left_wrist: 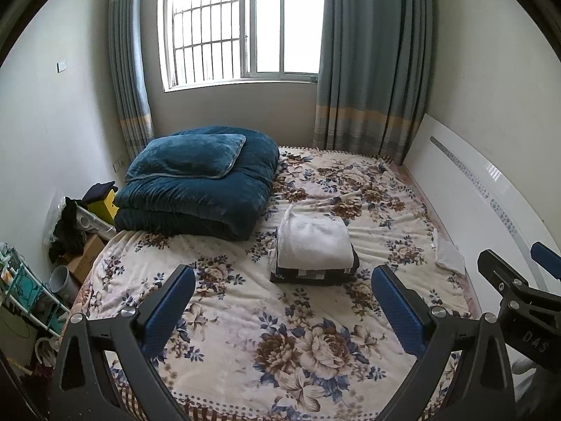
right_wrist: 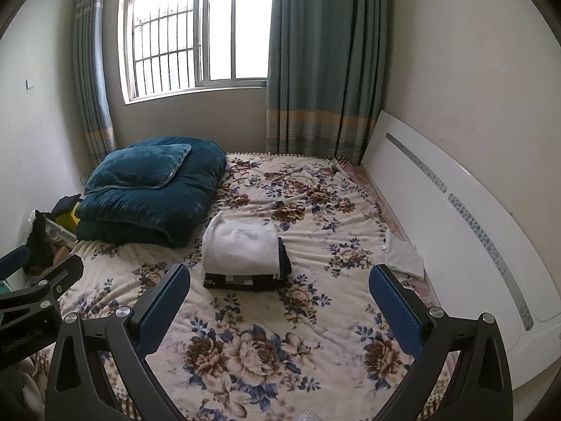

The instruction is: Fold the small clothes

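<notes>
Two hand-held grippers hang above the near part of the bed (left_wrist: 245, 315), both empty. Left hand-held gripper (left_wrist: 284, 298): jaws spread wide, blue pads apart at lower left and lower right of its frame, nothing between them. Right hand-held gripper (right_wrist: 280, 298): same posture, jaws wide, nothing held. Each one's side also shows at the edge of the other's view.

Task items: a stack of folded clothes (left_wrist: 313, 249) sits at centre frame on the floral blanket, a white fluffy piece (left_wrist: 315, 240) on top and a dark piece with pale checks (left_wrist: 315, 275) beneath. One small white garment (left_wrist: 448, 256) lies apart at right of frame, close to the white headboard (left_wrist: 473, 189), loosely rumpled and apparently not yet neatly folded. In the right wrist view it sits at right centre (right_wrist: 403, 256), just above that gripper's right pad.

Handling, judged: the small white garment looks thin, light and limp; it should drape and bunch when lifted and carry no shape of its own. Best hold is likely a pinch at an edge or corner, one in each gripper, so it hangs flat. The soft blanket beneath may be pinched along with it.

Position: the stack is ahead of both grippers, apart from the pads; the loose garment is farther right, untouched. A teal quilt and pillow (left_wrist: 196, 182) occupy upper left.
</notes>
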Available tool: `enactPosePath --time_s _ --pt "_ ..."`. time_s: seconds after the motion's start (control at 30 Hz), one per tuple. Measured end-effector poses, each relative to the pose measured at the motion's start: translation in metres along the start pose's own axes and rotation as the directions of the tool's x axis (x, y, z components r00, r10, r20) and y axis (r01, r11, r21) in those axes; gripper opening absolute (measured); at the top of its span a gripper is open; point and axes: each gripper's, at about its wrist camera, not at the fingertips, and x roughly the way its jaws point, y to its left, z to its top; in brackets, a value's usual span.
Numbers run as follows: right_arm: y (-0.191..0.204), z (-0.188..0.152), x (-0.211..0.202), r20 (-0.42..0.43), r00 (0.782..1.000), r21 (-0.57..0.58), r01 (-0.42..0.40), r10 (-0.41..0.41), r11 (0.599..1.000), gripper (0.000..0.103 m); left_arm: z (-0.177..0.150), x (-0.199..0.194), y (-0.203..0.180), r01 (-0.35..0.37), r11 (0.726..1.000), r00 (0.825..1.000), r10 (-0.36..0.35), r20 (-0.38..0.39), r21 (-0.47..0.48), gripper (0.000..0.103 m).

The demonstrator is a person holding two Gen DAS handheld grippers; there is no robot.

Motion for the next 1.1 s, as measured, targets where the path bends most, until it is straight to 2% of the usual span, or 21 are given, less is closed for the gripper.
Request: enactPosePath --time_s 1.1 --pt "0.0097 0.0008 0.0018 0.008 1.0 -0.001 -0.016 0.016 1.0 0.103 0.0077 -0.0024 0.0049 -0.001 1.0 1.0 0.001 0.023 0.012 0.103"
